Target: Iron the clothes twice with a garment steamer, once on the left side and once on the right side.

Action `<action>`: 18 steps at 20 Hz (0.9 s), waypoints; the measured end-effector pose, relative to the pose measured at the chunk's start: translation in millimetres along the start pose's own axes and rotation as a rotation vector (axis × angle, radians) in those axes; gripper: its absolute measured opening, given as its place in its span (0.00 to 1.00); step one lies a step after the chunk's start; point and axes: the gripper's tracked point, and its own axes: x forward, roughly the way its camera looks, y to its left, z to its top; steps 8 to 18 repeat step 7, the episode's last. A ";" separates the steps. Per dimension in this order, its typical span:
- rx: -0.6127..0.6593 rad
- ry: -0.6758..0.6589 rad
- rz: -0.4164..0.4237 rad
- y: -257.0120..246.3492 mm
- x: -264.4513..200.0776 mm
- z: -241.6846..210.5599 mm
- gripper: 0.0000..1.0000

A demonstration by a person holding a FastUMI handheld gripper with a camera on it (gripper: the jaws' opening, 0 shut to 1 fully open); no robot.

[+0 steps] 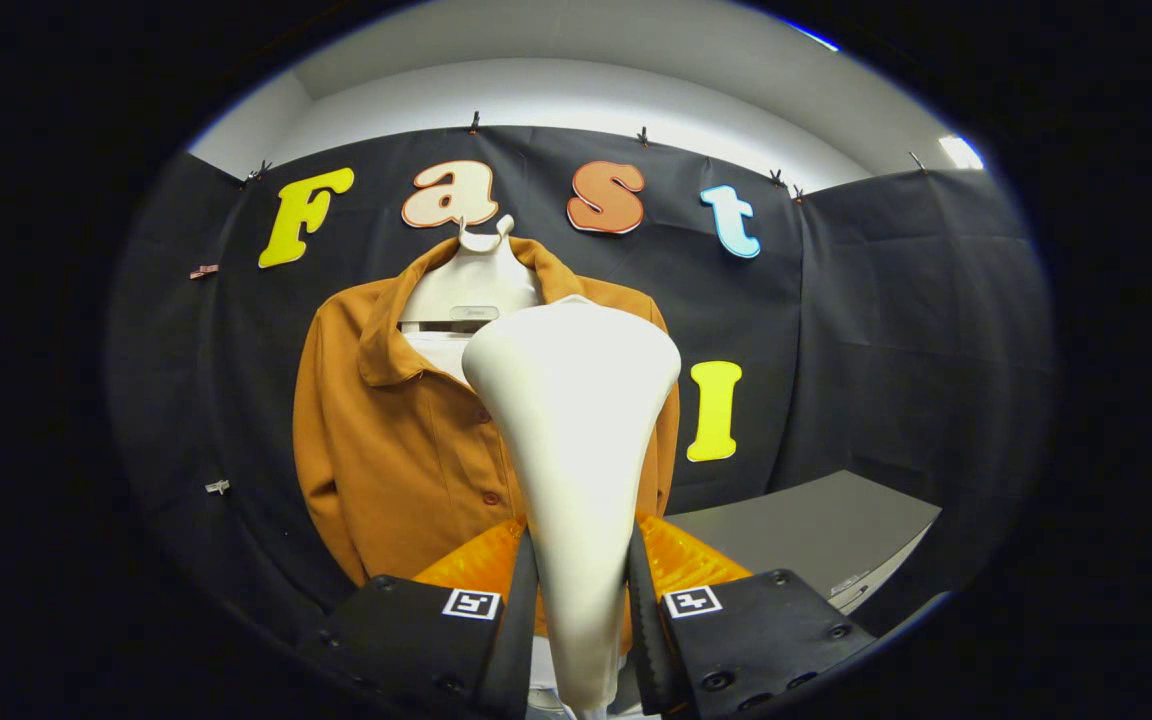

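We hold our gripper point(581, 590) clamped on the steamer point(576, 440) at its smooth, rigid, likely slippery neck, before the soft shirt point(386, 450).

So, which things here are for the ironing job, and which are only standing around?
For the job:
- steamer, clamped between both fingers of the gripper
- shirt, on a hanger beyond the steamer

Not for the job:
- grey table, beside the shirt
- clips on the cloth wall

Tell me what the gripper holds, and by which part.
The gripper holds the steamer by its narrow handle, jaws pressing on both sides.
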 end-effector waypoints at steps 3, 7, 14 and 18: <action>0.000 -0.004 -0.001 -0.6 0.0 1.1 0.45; -0.001 -0.003 -0.004 -1.3 0.5 0.3 0.45; -0.001 -0.003 -0.004 -1.3 0.5 0.3 0.45; -0.001 -0.003 -0.004 -1.3 0.5 0.3 0.45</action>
